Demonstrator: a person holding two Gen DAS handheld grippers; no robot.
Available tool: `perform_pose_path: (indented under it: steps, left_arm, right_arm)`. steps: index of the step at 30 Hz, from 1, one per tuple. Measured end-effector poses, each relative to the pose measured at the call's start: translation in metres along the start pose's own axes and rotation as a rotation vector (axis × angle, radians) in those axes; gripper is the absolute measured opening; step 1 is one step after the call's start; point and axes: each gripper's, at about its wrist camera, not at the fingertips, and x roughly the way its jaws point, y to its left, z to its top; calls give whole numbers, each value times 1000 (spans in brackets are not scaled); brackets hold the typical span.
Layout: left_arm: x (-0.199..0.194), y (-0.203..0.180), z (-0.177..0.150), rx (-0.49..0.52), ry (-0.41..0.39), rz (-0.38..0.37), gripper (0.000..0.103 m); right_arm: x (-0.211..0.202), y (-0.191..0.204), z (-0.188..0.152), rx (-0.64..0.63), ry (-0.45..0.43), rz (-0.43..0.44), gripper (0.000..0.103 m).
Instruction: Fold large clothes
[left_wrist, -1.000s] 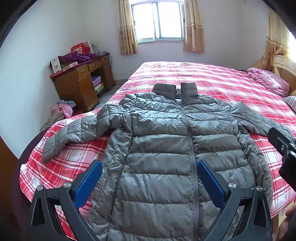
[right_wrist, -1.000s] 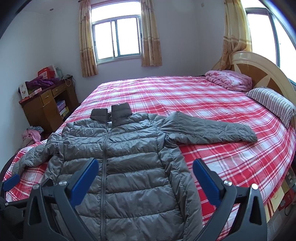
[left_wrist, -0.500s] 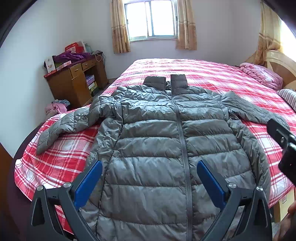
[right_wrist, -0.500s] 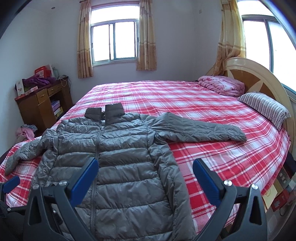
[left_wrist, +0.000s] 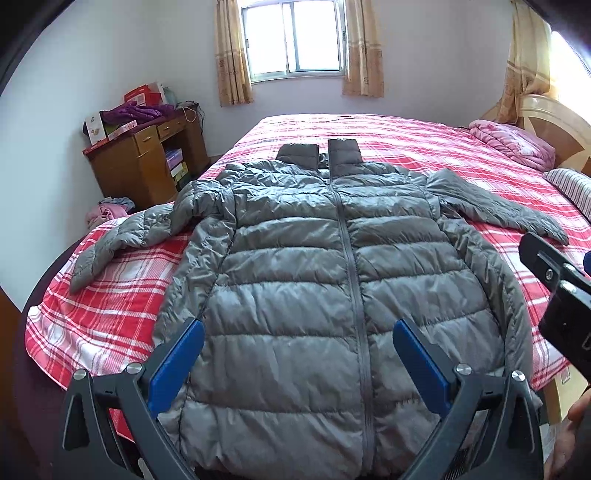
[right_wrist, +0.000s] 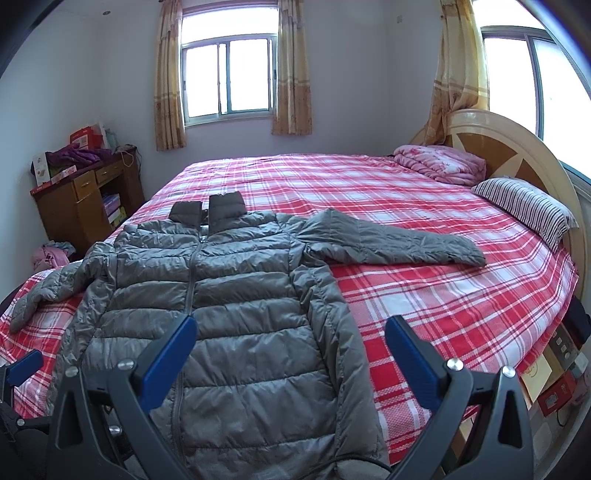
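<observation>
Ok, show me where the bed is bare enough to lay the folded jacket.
Bare red plaid bedspread runs from the grey quilted puffer jacket collar to the far window wall. Another patch lies below the outstretched sleeve, toward the striped pillow. Crowded: the near-left edge, under jacket and other sleeve.

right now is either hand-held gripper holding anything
Nothing is held: left hand-held gripper and right hand-held gripper are open above the grey quilted puffer jacket.

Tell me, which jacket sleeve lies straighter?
The sleeve pointing toward the striped pillow lies straight; the other sleeve, toward the wooden desk, bends and droops.
</observation>
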Motion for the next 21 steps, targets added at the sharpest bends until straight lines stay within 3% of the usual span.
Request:
perform_pose_path:
  steps: [9, 21]
  left_arm:
    - [-9, -16, -14, 53, 10, -26, 102]
    - [-16, -11, -17, 39, 13, -22, 102]
  right_arm:
    - [-5, -7, -13, 8, 19, 5, 103]
    - [-17, -3, -13, -4, -9, 12, 103]
